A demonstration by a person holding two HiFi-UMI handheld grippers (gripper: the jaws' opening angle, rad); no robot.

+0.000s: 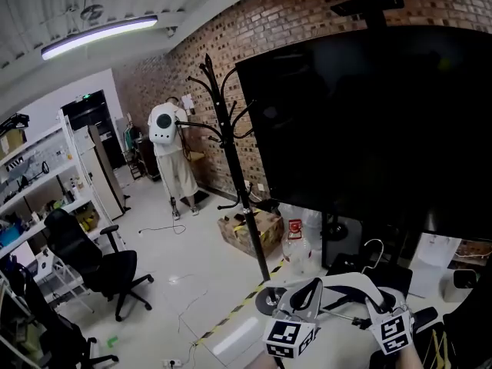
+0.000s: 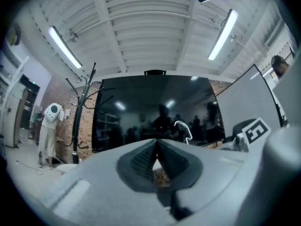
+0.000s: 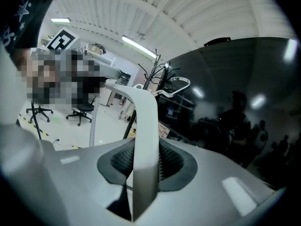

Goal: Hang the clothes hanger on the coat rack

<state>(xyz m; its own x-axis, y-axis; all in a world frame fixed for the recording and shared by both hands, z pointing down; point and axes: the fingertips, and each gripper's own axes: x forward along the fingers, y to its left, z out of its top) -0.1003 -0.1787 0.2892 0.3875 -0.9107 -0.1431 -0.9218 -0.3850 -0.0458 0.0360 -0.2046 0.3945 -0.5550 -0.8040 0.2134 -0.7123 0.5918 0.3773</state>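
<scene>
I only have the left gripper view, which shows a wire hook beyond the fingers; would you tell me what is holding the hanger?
Observer: The right gripper is shut on one arm of the white hanger.
Operator: Thank you. Is anything on the floor near the coat rack?
Observer: Yes, the head view shows a cardboard box on the floor, close beside the pole of the coat rack.
</scene>
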